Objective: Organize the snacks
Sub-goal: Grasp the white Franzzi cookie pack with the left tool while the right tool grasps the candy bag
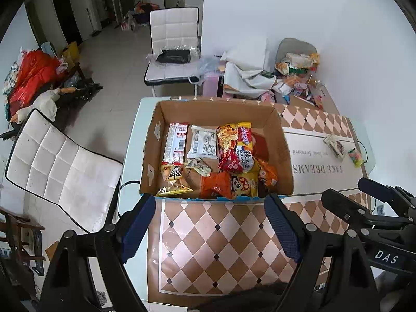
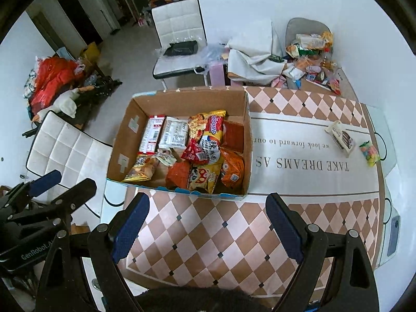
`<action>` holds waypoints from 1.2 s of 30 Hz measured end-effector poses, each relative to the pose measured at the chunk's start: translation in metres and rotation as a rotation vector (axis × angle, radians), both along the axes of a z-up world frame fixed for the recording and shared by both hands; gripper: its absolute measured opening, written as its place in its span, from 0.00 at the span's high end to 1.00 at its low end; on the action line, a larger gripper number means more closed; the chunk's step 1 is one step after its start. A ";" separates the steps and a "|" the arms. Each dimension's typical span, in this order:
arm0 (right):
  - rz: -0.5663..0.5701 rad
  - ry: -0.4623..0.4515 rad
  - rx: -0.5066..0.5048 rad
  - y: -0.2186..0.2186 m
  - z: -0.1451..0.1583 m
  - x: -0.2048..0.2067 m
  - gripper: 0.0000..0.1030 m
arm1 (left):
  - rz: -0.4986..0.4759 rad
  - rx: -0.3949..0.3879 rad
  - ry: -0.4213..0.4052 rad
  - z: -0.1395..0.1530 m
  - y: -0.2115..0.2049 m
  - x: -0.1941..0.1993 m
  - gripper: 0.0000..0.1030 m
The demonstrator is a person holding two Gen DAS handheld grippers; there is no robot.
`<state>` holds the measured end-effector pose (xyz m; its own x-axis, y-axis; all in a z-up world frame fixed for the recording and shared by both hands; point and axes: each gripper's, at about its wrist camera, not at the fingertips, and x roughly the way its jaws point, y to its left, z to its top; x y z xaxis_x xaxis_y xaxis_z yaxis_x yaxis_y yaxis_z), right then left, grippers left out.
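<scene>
Overhead, diamond-patterned tablecloth [image 2: 234, 236] under snack-filled cardboard box [image 2: 248, 130], white chairs [image 2: 65, 150] beyond.

Both wrist cameras look steeply down from above the near edge of the table [image 1: 221, 247], each framed by its own blue-padded fingers. The left view faces the cardboard box [image 1: 215, 111] almost head-on, with the right gripper [image 1: 364, 195] at its right edge. The right view sits just to the right, the box [image 2: 182, 101] left of centre and the left gripper [image 2: 65, 182] at its left edge. Both share the box, the tablecloth and two white chairs beyond.
</scene>
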<state>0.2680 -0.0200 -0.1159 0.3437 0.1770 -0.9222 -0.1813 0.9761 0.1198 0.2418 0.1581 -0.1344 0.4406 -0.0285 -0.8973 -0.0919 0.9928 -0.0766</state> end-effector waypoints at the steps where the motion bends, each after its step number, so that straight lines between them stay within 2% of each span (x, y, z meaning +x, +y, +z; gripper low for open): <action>1: 0.001 -0.004 0.004 0.000 0.003 -0.002 0.10 | 0.000 0.003 -0.005 0.002 -0.001 -0.001 0.17; 9: 0.001 -0.009 0.034 -0.005 0.014 -0.005 0.09 | 0.006 0.004 -0.018 0.010 -0.008 0.000 0.17; 11: -0.007 0.000 0.049 -0.011 0.014 -0.003 0.06 | -0.002 -0.010 -0.013 0.009 -0.013 0.005 0.17; 17: -0.089 0.041 0.080 -0.058 0.001 0.018 0.06 | -0.066 -0.074 0.046 -0.009 -0.053 0.045 0.04; 20: -0.166 0.059 0.093 -0.102 -0.008 0.034 0.06 | -0.116 -0.106 0.084 -0.020 -0.090 0.073 0.04; 23: -0.272 0.077 0.103 -0.161 -0.019 0.052 0.06 | -0.163 -0.170 0.137 -0.037 -0.140 0.109 0.04; 28: -0.440 0.102 0.074 -0.273 -0.044 0.084 0.06 | -0.181 -0.271 0.255 -0.075 -0.220 0.168 0.04; 32: -0.481 0.153 -0.007 -0.353 -0.078 0.121 0.06 | -0.159 -0.340 0.393 -0.124 -0.284 0.218 0.04; 36: -0.431 0.230 -0.114 -0.412 -0.121 0.161 0.06 | -0.122 -0.402 0.528 -0.175 -0.340 0.259 0.04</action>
